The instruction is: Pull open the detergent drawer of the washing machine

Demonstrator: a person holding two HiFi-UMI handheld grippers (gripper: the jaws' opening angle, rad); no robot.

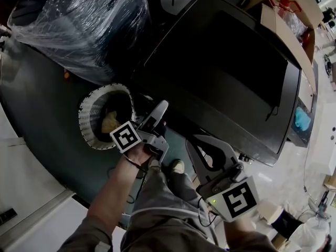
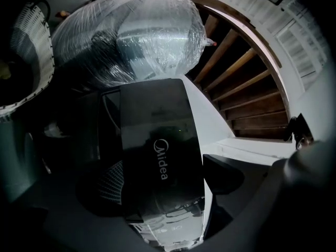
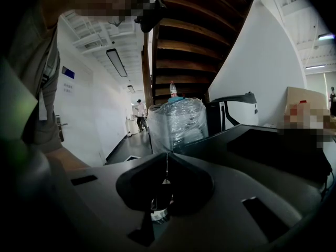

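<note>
Nearest, the left gripper (image 1: pixel 161 107) points at the black-topped washing machine (image 1: pixel 226 67). Only its own view shows its jaws apart, with a glossy black Midea-lettered front panel (image 2: pixel 157 156) between them; the drawer edges are unclear. Further right, the right gripper (image 1: pixel 196 140) hangs clear of the machine, jaws pressed together, empty.

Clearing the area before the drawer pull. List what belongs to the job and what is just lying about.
Job: washing machine; left gripper, open; right gripper, shut.
Lying about: basket; plastic-wrapped bundle; cardboard box.
</note>
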